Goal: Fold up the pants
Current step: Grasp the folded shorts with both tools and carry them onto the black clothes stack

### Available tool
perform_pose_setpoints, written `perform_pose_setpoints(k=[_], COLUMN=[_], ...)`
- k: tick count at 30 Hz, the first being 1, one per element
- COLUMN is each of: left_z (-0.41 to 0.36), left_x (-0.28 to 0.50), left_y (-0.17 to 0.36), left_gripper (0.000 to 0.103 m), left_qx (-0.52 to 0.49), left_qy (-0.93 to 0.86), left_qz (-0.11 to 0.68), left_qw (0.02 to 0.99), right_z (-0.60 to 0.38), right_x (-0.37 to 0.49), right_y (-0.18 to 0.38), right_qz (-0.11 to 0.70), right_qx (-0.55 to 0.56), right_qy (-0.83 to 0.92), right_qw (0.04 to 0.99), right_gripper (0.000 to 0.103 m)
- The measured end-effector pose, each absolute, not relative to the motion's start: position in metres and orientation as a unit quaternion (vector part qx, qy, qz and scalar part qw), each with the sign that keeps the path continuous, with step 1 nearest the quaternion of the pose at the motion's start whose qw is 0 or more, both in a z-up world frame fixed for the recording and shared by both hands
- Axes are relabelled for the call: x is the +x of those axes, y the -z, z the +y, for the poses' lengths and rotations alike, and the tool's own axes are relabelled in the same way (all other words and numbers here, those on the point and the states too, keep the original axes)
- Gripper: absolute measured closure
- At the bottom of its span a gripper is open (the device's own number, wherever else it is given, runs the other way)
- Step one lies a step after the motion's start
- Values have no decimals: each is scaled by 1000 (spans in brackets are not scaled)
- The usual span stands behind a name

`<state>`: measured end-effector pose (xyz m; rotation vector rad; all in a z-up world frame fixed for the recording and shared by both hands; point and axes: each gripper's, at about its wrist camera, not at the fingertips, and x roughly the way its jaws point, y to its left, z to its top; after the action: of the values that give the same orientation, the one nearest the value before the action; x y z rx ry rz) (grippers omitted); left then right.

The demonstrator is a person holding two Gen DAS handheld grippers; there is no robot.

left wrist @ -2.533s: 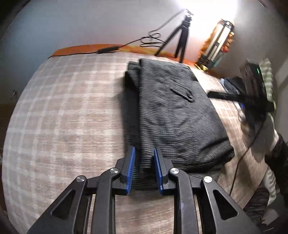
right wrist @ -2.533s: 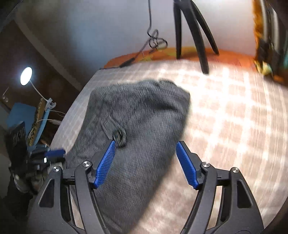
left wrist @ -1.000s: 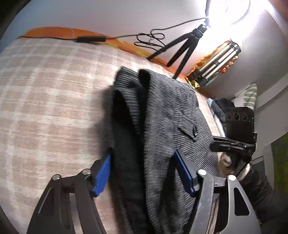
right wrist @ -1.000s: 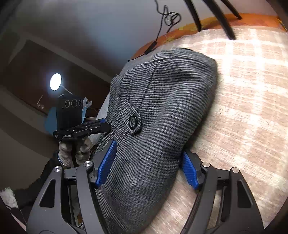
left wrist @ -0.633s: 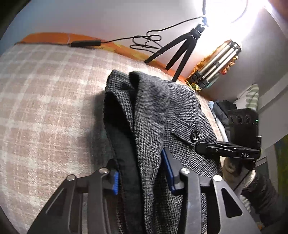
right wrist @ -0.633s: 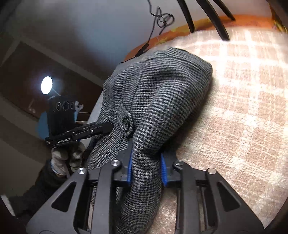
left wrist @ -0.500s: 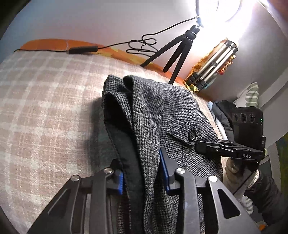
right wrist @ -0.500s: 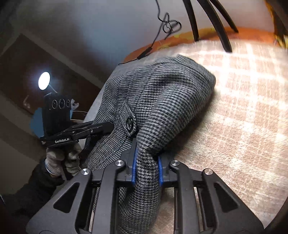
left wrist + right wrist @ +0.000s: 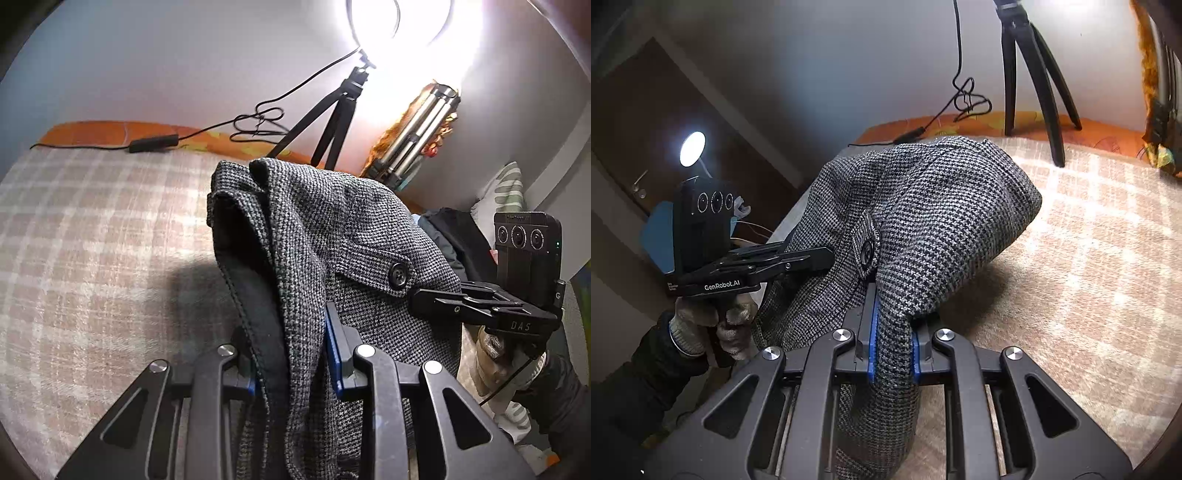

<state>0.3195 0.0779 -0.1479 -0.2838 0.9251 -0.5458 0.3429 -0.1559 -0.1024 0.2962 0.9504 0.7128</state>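
While both grippers pinch the near end of the grey houndstooth pants (image 9: pixel 332 236), the cloth humps up off the bed (image 9: pixel 92 258), a plaid blanket in pink and cream, with its far end seemingly resting on the blanket toward twelve o'clock. In the left wrist view, the left gripper (image 9: pixel 295 354) has its jaws clamped on a thick bunch of layers, dark lining showing at the seven o'clock edge. In the right wrist view, the right gripper (image 9: pixel 892 343) has its jaws pressed together on a narrower ridge of the same cloth. A buttoned pocket flap (image 9: pixel 866 251) sits on top of the bundle, between the two grips.

The step in hand looks like carrying this near end over toward the far end to make the next fold. To do it well, both grippers should probably rise together and travel level toward twelve o'clock, so the fold line comes out straight. Keep the cloth between them lightly taut; slack would let the middle sag and wrinkle. The left grip holds several layers, so an inner layer might slip; a firm squeeze would help. Lower the edge squarely onto the far end before letting go.

Beyond the pants, at twelve o'clock, a tripod (image 9: pixel 332 110) with a bright ring light (image 9: pixel 395 22) stands by the wall, a cable (image 9: pixel 258 122) trailing from it.
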Motion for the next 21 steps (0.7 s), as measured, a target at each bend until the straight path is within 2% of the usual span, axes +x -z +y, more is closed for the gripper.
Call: perform_pose_setpoints(k=[9, 21], left_z=[45, -56], left_x=[310, 304], left_y=[112, 59], left_gripper=[78, 78], left_qx=[-120, -88], left_qy=[279, 335], left_qz=[423, 391], left_qw=[854, 853], right_z=[-184, -270], right_x=[320, 278], right_y=[62, 8], right_qz=[422, 387], right_qx=[131, 117], right_qy=[-320, -276], right_qw=[838, 872], right_gripper=[89, 89])
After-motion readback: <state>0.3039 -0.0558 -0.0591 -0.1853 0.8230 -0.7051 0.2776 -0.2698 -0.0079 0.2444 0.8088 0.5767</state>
